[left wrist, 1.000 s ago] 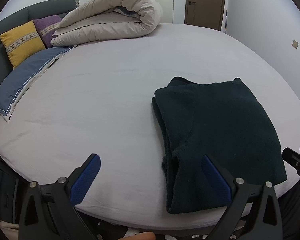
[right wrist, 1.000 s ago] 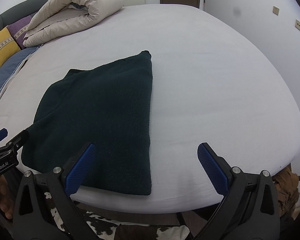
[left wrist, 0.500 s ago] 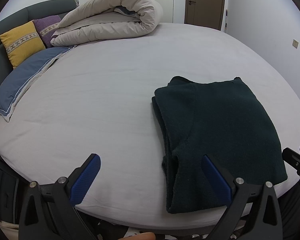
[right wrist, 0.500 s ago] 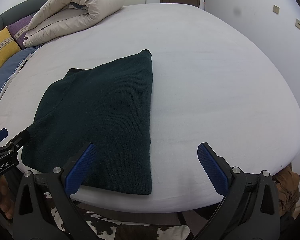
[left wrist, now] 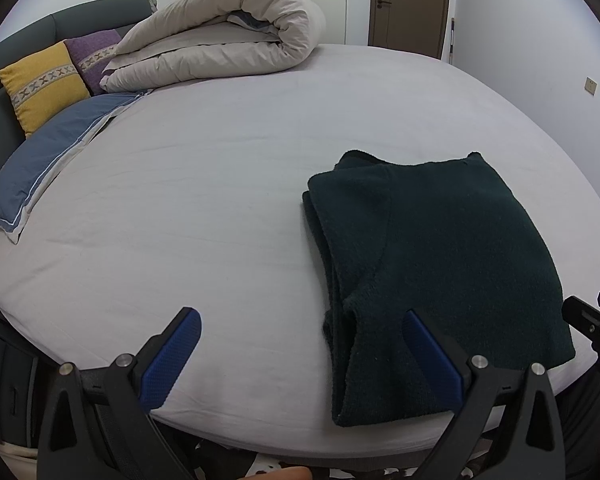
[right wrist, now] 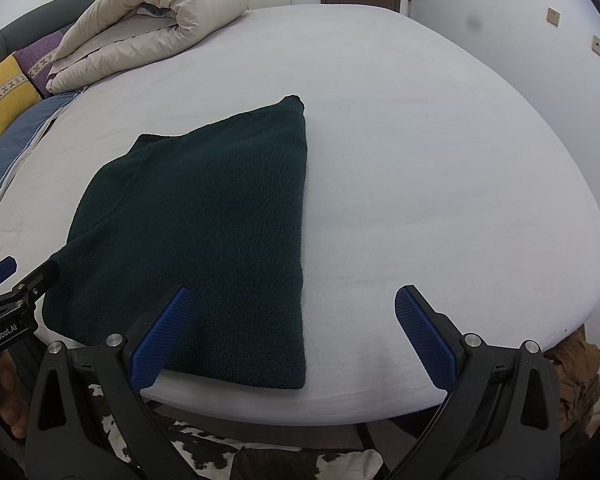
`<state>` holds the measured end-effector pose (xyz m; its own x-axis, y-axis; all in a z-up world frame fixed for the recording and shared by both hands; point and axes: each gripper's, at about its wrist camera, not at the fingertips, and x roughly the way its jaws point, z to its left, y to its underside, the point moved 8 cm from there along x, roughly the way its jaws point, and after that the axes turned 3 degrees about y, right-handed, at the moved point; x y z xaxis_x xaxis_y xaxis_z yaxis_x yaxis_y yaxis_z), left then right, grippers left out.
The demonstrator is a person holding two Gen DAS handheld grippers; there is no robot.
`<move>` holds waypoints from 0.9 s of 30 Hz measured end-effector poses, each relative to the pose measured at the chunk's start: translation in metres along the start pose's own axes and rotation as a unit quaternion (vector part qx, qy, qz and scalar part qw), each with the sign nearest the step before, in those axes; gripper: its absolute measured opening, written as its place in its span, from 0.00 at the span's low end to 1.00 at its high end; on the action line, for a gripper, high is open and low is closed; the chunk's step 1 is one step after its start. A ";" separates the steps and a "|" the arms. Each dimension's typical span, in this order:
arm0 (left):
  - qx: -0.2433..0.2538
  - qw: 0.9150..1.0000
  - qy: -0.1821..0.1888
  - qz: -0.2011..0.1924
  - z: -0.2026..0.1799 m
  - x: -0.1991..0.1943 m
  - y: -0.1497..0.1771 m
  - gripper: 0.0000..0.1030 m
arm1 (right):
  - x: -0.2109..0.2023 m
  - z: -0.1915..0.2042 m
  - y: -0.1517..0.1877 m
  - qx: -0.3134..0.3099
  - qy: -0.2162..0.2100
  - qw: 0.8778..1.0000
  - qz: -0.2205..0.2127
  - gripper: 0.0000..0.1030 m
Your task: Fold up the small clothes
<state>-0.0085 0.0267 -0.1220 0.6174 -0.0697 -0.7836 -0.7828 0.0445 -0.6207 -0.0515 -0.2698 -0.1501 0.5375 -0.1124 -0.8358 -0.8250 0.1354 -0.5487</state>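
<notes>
Left gripper [left wrist: 300,336]: jaws spread wide, holding nothing; hangs at the near edge of the bed, clear of the cloth.
Right gripper [right wrist: 292,322]: jaws wide apart, empty; at the near edge too, its left pad [right wrist: 160,340] over the sweater's near edge, contact not clear.
Sweater [left wrist: 440,260]: dark green knit, folded into a flat stack on the sheet; ahead and to the right of the left gripper, ahead and to the left of the right one. Layered fold edges face the left gripper's side.
Bed [right wrist: 420,160]: pale sheet, smooth, bare ahead of the right gripper.
Duvet [left wrist: 220,44]: beige, rolled, far ahead and left of both grippers.
Cushions: yellow [left wrist: 40,84] and purple [left wrist: 94,56], far left, beside the duvet.
Pillow [left wrist: 48,152]: blue, left edge of the bed.
Hand [right wrist: 0,396]: partly seen low left in the right view, on the left gripper's handle.
</notes>
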 end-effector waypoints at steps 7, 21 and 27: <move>-0.001 1.000 -0.001 0.002 0.001 0.001 0.000 1.00 | -0.001 -0.001 0.002 0.000 -0.001 1.000 0.001 1.00; -0.001 1.000 0.000 0.001 0.000 0.001 0.000 1.00 | 0.001 -0.001 0.003 0.000 -0.002 1.000 0.002 1.00; -0.002 1.000 0.000 0.003 0.000 0.001 0.000 1.00 | 0.000 0.000 0.004 0.000 -0.001 1.000 0.002 1.00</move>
<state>-0.0083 0.0267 -0.1225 0.6134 -0.0690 -0.7868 -0.7862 0.0413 -0.6166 -0.0549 -0.2698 -0.1524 0.5340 -0.1093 -0.8384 -0.8274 0.1364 -0.5447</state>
